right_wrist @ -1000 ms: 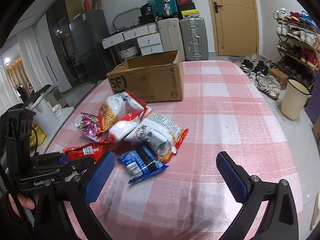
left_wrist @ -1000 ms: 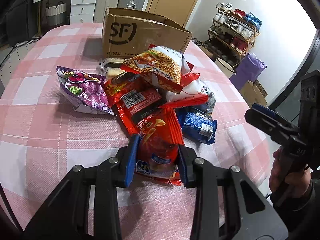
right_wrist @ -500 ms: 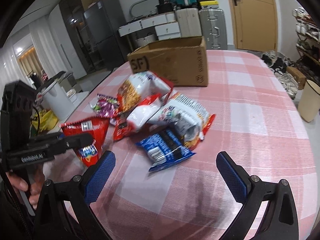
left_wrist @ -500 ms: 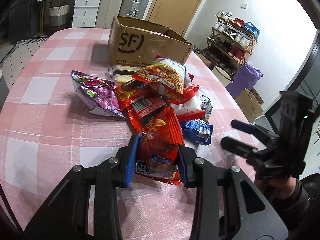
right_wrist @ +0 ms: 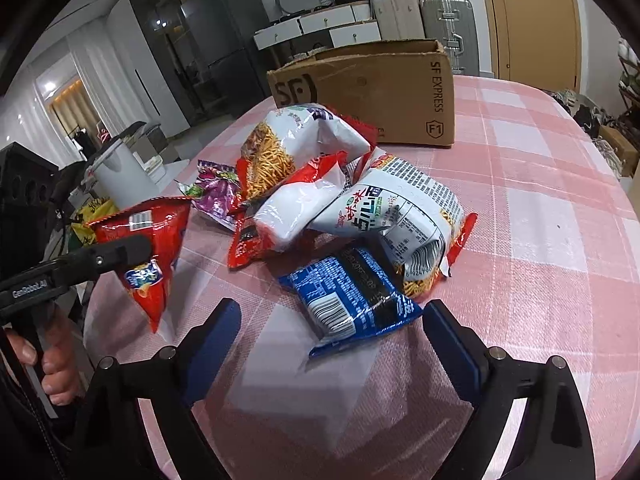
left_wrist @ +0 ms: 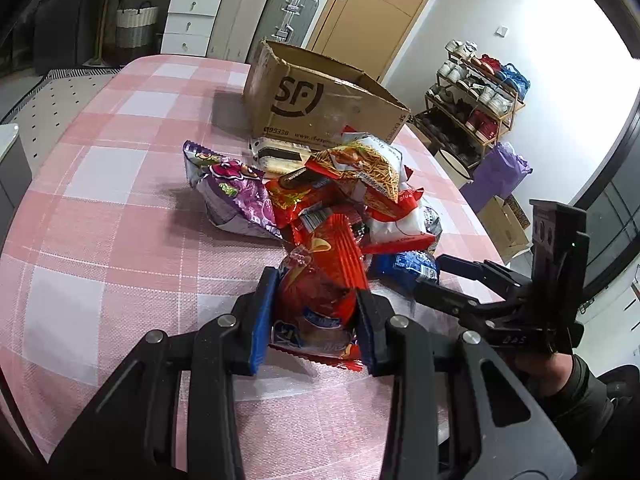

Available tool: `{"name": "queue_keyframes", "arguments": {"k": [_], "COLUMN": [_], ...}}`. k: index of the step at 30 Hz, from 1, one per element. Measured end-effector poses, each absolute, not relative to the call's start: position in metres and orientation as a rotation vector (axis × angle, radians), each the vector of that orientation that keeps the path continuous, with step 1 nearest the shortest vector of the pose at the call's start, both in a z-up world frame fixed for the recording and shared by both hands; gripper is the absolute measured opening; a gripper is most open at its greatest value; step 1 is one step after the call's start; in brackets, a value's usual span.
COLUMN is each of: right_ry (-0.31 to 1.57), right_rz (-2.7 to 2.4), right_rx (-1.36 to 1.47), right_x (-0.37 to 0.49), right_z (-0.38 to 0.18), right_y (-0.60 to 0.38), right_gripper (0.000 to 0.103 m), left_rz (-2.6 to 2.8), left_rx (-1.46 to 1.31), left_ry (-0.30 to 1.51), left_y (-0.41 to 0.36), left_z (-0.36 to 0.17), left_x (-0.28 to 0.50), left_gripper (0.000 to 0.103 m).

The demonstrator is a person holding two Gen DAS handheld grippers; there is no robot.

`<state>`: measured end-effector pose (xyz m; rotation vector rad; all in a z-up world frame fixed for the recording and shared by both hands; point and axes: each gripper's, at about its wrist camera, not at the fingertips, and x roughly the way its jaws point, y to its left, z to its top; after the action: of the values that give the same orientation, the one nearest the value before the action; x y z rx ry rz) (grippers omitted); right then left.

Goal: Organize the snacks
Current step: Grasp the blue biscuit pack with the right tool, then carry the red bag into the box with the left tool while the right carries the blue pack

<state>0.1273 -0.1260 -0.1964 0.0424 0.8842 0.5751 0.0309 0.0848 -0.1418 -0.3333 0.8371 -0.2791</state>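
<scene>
A pile of snack bags lies on the pink checked tablecloth (left_wrist: 100, 208) in front of an open cardboard box (left_wrist: 320, 100). My left gripper (left_wrist: 316, 316) is shut on a red chip bag (left_wrist: 324, 280), which hangs lifted at the left of the right wrist view, red chip bag (right_wrist: 148, 240). My right gripper (right_wrist: 332, 328) is low over the table with its jaws closing. A blue snack packet (right_wrist: 352, 296) lies between them, and the pads are not pressing on it. In the left wrist view the right gripper (left_wrist: 432, 276) reaches in beside the blue packet (left_wrist: 408, 266).
The pile holds a noodle bag (right_wrist: 280, 152), a purple bag (right_wrist: 216, 188) and a white noodle pack (right_wrist: 392, 208). The cardboard box (right_wrist: 380, 88) stands behind them. A white bin (right_wrist: 120, 172) stands past the table's left edge. A shoe rack (left_wrist: 476, 92) stands by the far wall.
My right gripper has come down and forward over the blue packet, and its jaws stand narrower. My left gripper has lifted the red bag slightly away from the pile.
</scene>
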Motion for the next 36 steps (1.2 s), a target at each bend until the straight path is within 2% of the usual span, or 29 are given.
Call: {"name": "queue_keyframes", "arguments": {"k": [7, 13, 16, 20, 25, 36], "right_ry": [0.900, 0.913, 0.904, 0.885, 0.875, 0.885], "right_rz": [0.580, 0.586, 0.580, 0.558, 0.553, 0.595], "right_rx": [-0.009, -0.098, -0.152, -0.203, -0.207, -0.055], "right_x": [0.140, 0.141, 0.134, 0.124, 0.112, 0.100], "right_z": [-0.203, -0.205, -0.205, -0.206, -0.207, -0.201], "right_y": [-0.117, -0.103, -0.095, -0.088, -0.086, -0.111], "right_gripper": [0.089, 0.070, 0.064, 0.062, 0.052, 0.048], "left_rz": [-0.256, -0.250, -0.249, -0.246, -0.246, -0.240], "left_rx": [-0.348, -0.349, -0.347, -0.347, -0.340, -0.328], "left_ry": [0.848, 0.858, 0.853, 0.846, 0.838, 0.819], "left_y": [0.090, 0.090, 0.090, 0.090, 0.090, 0.088], "left_z": [-0.148, -0.149, -0.148, -0.146, -0.141, -0.129], "left_x": [0.033, 0.033, 0.033, 0.031, 0.027, 0.019], "left_gripper": [0.032, 0.032, 0.032, 0.032, 0.032, 0.032]}}
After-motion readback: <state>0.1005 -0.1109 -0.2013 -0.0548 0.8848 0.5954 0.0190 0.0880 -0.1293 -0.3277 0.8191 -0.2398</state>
